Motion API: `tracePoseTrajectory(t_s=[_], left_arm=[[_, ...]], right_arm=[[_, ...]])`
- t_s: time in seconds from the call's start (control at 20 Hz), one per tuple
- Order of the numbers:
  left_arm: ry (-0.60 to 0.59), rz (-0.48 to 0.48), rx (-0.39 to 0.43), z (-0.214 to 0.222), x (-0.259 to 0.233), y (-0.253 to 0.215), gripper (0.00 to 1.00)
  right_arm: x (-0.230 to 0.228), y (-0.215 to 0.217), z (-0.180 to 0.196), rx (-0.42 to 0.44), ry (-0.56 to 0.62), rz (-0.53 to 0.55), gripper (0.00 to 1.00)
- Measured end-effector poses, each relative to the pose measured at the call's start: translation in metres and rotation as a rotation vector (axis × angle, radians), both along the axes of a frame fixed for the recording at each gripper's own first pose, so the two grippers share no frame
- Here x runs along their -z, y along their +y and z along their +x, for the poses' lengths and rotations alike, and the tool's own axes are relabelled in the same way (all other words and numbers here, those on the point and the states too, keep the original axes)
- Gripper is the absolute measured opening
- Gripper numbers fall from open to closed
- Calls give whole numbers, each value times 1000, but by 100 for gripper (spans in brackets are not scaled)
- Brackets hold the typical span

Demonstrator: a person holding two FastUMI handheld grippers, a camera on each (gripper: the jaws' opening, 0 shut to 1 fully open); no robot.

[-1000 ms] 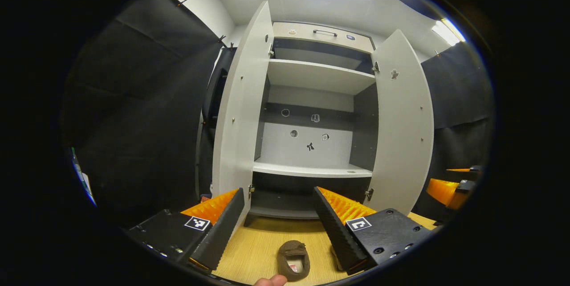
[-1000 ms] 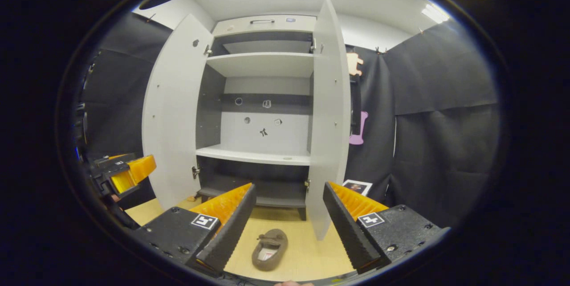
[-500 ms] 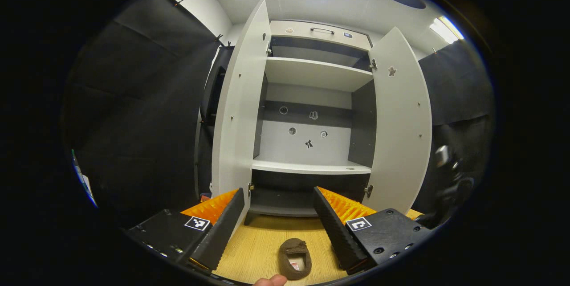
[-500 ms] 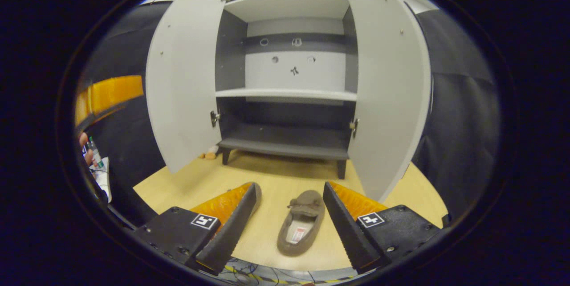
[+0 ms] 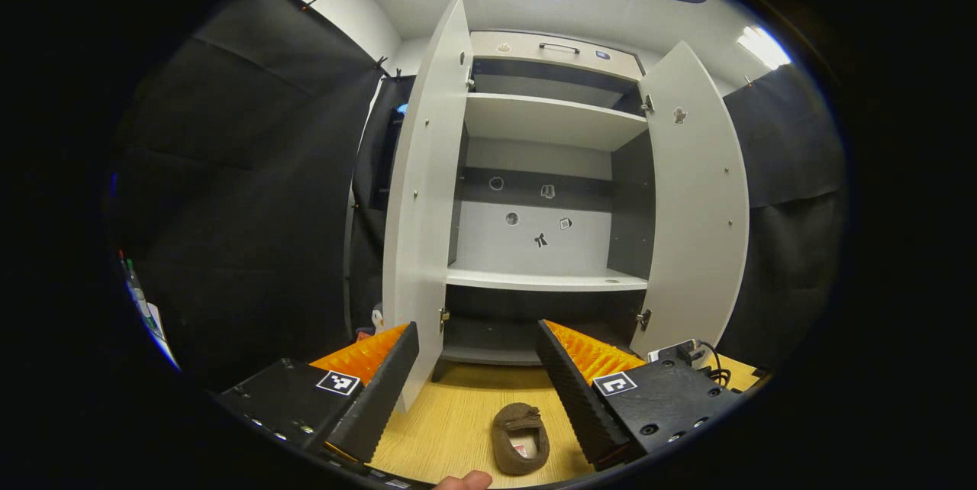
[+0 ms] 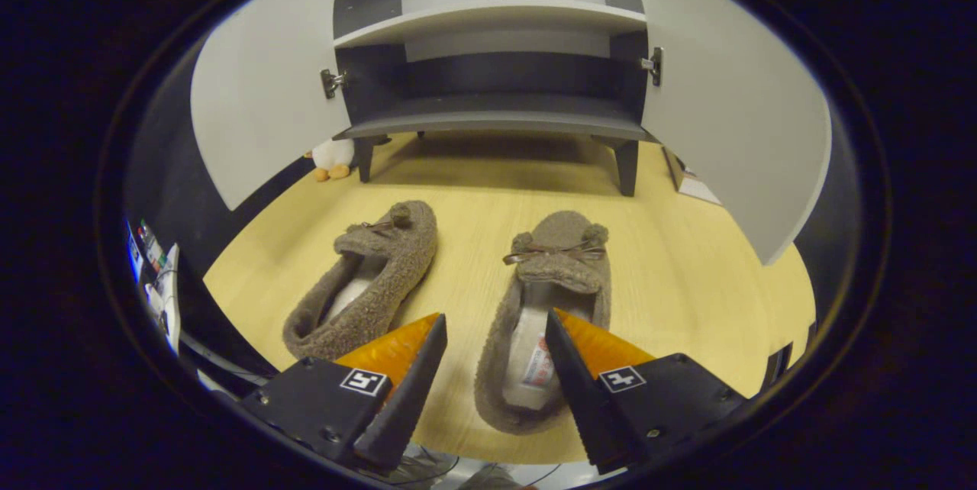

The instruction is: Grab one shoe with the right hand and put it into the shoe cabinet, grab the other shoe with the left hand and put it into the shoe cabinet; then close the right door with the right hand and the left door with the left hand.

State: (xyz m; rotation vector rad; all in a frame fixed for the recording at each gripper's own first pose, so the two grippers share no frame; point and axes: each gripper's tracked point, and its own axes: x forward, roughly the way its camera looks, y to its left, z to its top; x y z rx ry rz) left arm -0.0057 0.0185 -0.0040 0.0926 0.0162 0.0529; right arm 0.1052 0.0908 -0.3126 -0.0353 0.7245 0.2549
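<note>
Shoes: two fuzzy brown slippers on the wooden floor. The left shoe lies ahead-left of the right gripper; the right shoe sits between its spread fingers, untouched. They look light and soft; the side wall seems the best hold. Beyond, the shoe cabinet stands open, its shelves bare. The left gripper hangs open too.

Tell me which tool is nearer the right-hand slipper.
Right. The right tool hangs low over the right-hand slipper, open, straddling its heel; the left tool is open, higher up, facing the cabinet.
</note>
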Motion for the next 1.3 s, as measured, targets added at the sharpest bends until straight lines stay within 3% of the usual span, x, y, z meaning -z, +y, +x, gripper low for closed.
tracePoseTrajectory(t_s=[0.1, 0.15, 0.2, 0.3, 0.5, 0.55, 0.7, 0.75, 0.85, 1.15, 1.3], left_arm=[[2, -5, -9, 0, 1, 4, 95], [7, -6, -12, 1, 1, 6, 95], [10, -11, -11, 1, 2, 5, 95], [6, -23, -9, 3, 0, 7, 95], [-3, -32, -18, 5, -2, 9, 95], [-2, -35, -17, 5, -1, 9, 95], [-1, -38, -8, 4, 0, 7, 95], [1, -36, -6, 3, 1, 6, 95], [5, -32, -2, 3, 2, 5, 95], [-3, -20, 20, 1, -5, -2, 95], [14, -8, 33, 2, 0, -9, 95]], right_arm=[[8, 3, 7, 5, 16, -20, 75], [13, 4, 12, 8, 28, -27, 63], [17, 6, 16, 12, 37, -32, 69], [23, 7, 23, 23, 40, -51, 67], [34, -5, 35, 82, 5, -120, 55], [36, -8, 37, 92, -9, -125, 43], [32, -10, 37, 79, -36, -126, 27], [31, -10, 39, 69, -37, -112, 14], [28, -11, 38, 69, -41, -69, 7], [-7, -26, 34, 24, -173, -86, 5], [-53, -26, 27, 20, -262, -62, 5]])
